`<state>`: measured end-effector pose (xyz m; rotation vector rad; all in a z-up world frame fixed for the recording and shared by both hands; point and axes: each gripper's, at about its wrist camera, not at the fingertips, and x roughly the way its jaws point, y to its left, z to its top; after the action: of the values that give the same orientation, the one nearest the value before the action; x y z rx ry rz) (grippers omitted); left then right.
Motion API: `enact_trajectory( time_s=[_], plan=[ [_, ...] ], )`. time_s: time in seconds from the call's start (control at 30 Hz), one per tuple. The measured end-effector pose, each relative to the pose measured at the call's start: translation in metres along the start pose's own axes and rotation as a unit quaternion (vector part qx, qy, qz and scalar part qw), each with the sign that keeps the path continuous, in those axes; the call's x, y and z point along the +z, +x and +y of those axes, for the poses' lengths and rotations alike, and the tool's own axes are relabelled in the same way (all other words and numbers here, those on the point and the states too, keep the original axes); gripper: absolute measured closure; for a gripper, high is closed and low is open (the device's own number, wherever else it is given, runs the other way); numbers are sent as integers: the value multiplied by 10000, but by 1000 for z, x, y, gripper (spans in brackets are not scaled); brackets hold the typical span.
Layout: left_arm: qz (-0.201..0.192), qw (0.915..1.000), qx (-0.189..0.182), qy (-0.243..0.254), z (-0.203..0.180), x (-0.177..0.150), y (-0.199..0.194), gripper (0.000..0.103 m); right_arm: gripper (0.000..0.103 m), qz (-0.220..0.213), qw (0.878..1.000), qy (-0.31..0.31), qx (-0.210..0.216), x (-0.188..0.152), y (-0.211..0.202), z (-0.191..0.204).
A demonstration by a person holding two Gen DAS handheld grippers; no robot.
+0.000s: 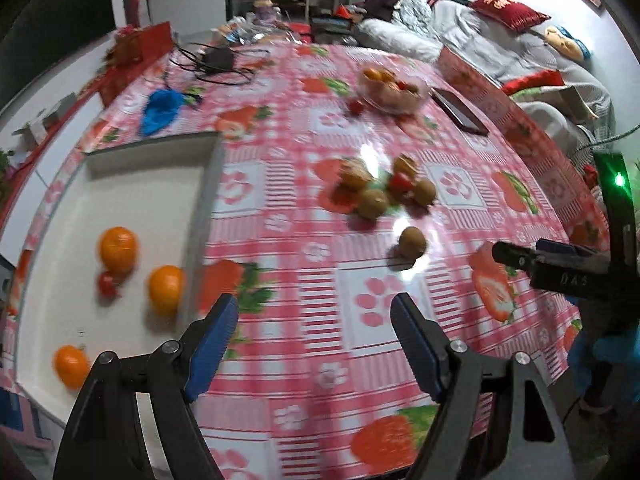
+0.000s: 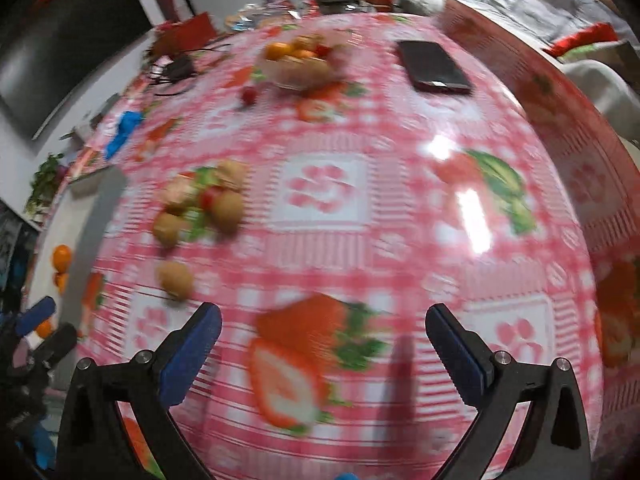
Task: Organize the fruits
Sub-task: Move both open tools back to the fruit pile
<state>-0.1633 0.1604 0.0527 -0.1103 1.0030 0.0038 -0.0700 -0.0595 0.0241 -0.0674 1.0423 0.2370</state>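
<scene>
- While both views are smeared with motion blur, I can see my left gripper (image 1: 316, 320) spread wide with nothing between its blue pads, held above the pink strawberry-print tablecloth (image 1: 360, 264) just beside the white tray (image 1: 132, 184).
- My right gripper (image 2: 322, 332) is also spread wide and holds nothing, above a printed strawberry on the cloth; in the left view it shows at the right edge.
- On the tray I see three oranges (image 1: 118, 249) and one small red fruit (image 1: 107, 283), which touches the farthest orange.
- Near the middle of the table a cluster of brown fruits (image 1: 372, 200), kiwis by the look of them, lies with a small red fruit (image 1: 400, 181) among them.
- One brown kiwi (image 1: 413, 242) lies apart from the cluster, on the side nearer to my grippers; from the right wrist it sits ahead of the left finger (image 2: 175, 280).
- Farther back a clear bowl (image 1: 394, 98) holds orange and red fruits, with another small red fruit (image 1: 355, 106) on the cloth just beside it.
- A dark phone (image 2: 436, 67) lies flat to the right of the bowl.
- A blue glove-like thing (image 1: 160, 110) and a tangle of black cable (image 1: 218, 62) lie at the far left of the table.
</scene>
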Motion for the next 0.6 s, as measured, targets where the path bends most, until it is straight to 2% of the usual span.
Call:
enact_trajectory(
  time_s=[0.13,0.2,0.3,0.43,0.5,0.57,0.6],
  plan=[
    [164,9997,-176,6,-21,8,15,22,0,-46,9992,-157,-372,-13,2,-15],
    [205,9996,-166,58,-32,12,23,22,0,-5,9990,-183,-413,-19,7,-21],
    [249,9995,-73,169,-47,17,35,22,0,-188,9970,-489,-564,-29,7,-17],
    [228,9997,12,110,-58,25,48,23,0,-466,9962,-525,-509,-38,4,-21],
    [271,9996,14,29,-61,28,55,31,0,-624,9952,-587,-474,-41,3,-21],
    [399,9992,61,7,-64,30,64,46,0,-723,9944,-620,-452,-42,3,-20],
    [460,9989,84,-4,-65,31,68,50,0,-750,9942,-633,-443,-43,3,-20]
  ],
)
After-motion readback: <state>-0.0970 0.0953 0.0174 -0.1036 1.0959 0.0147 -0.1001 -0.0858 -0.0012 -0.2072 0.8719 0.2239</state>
